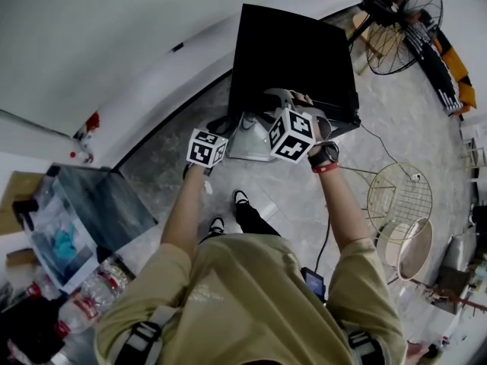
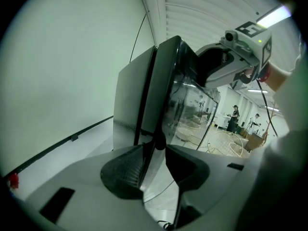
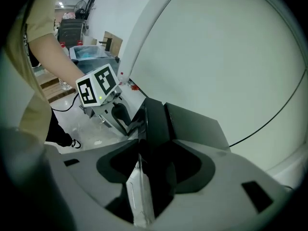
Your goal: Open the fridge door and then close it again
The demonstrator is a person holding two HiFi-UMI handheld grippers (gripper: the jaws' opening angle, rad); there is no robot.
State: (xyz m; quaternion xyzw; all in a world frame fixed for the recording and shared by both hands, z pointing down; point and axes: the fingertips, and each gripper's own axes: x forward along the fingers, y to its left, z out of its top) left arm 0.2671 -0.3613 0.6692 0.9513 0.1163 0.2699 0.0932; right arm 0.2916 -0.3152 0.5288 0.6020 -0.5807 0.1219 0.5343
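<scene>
Quick update from fridge duty: the black mini fridge (image 1: 293,55) sits top centre of my head view, backed against the white wall (image 1: 91,36), and I'm standing right in front of it with both arms out. My left tongs (image 2: 155,150) are spread open. In the left gripper view the seam between the fridge's grey side and its shiny glass door (image 2: 192,109) runs down right into the gap between the jaws, but neither pad (image 2: 125,170) looks like it's pressing on anything, and I can see floor through the gap. My right tongs (image 3: 154,146) are open too. In the right gripper view the door's dark edge stands between the jaws with room on both sides, so no real pinch there. Each gripper view also catches the other tongs up by the fridge's top front edge, marker cube and all. Honestly can't tell whether the door is fully shut or cracked a hair. Around me there's a floor fan (image 1: 403,25) at the upper right, a wire stool (image 1: 399,196) at the right, and some plastic bottles (image 1: 91,291) at the lower left.
</scene>
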